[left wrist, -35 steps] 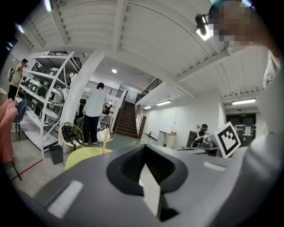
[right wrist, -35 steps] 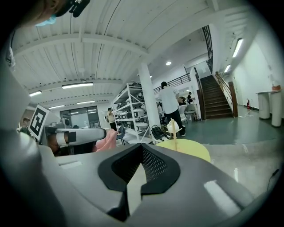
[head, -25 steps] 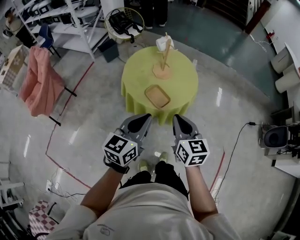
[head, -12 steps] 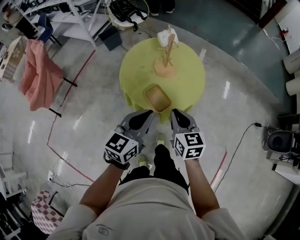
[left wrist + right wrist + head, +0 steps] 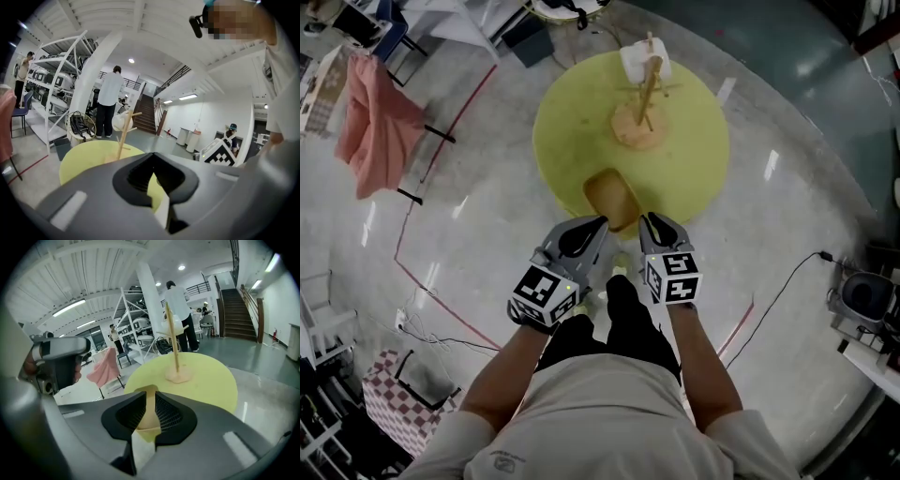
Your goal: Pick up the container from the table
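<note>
The container [image 5: 612, 199] is a shallow tan tray at the near edge of a round yellow-green table [image 5: 694, 159]. My left gripper [image 5: 598, 223] and right gripper [image 5: 649, 220] are held side by side just short of that edge, both shut and holding nothing. The right gripper view looks over its jaw tips [image 5: 149, 401] at the container [image 5: 149, 416], which sits right in front of them. In the left gripper view only the table [image 5: 89, 157] shows past the left gripper [image 5: 152, 176]. The container's near side is hidden by the grippers.
A wooden peg stand [image 5: 643, 117] with a white item [image 5: 639, 61] on it rises at the table's far side. A pink cloth [image 5: 375, 122] hangs over a chair at left. Red floor tape [image 5: 441, 309] and a cable [image 5: 787, 291] cross the floor. A person [image 5: 180, 310] stands beyond the table by the shelving.
The table and container have drawn closer to the grippers as I walked forward. Both grippers kept the same shut posture, side by side.
</note>
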Demonstrator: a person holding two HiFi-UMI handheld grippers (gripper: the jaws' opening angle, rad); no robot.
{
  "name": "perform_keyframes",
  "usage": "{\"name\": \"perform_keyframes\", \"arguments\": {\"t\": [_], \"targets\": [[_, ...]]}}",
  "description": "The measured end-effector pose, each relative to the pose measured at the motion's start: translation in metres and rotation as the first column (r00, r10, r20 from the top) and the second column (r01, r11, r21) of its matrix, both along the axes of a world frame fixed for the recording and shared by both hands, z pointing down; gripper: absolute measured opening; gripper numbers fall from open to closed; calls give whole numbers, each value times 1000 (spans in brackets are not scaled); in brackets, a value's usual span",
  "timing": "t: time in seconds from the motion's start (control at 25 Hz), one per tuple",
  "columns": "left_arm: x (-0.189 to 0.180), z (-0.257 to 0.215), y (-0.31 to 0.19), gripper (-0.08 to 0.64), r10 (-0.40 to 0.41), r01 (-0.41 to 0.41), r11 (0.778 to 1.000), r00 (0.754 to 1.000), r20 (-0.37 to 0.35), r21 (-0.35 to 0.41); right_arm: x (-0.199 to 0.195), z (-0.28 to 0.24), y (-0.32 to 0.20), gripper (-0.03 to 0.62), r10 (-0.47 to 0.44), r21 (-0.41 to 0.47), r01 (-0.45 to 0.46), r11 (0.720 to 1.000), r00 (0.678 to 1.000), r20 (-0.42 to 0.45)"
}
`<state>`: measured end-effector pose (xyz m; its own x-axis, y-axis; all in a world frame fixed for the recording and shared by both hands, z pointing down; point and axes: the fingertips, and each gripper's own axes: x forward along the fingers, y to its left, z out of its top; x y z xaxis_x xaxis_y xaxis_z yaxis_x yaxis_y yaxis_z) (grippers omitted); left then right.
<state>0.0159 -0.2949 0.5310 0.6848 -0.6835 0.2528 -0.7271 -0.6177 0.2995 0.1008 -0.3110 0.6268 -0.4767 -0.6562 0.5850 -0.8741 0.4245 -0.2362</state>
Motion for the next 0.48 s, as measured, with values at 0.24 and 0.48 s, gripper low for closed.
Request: {"name": "perform_keyframes", "arguments": {"t": [0.24, 0.48], "targets": [[0, 27, -21, 6, -35, 36, 999, 999, 22, -35, -1, 50, -23, 58, -41, -87, 38, 995, 999, -25], [1, 44, -30, 6, -40, 42, 998, 999, 38, -56, -5, 92, -30, 68, -81, -160, 70, 985, 995, -64]]}}
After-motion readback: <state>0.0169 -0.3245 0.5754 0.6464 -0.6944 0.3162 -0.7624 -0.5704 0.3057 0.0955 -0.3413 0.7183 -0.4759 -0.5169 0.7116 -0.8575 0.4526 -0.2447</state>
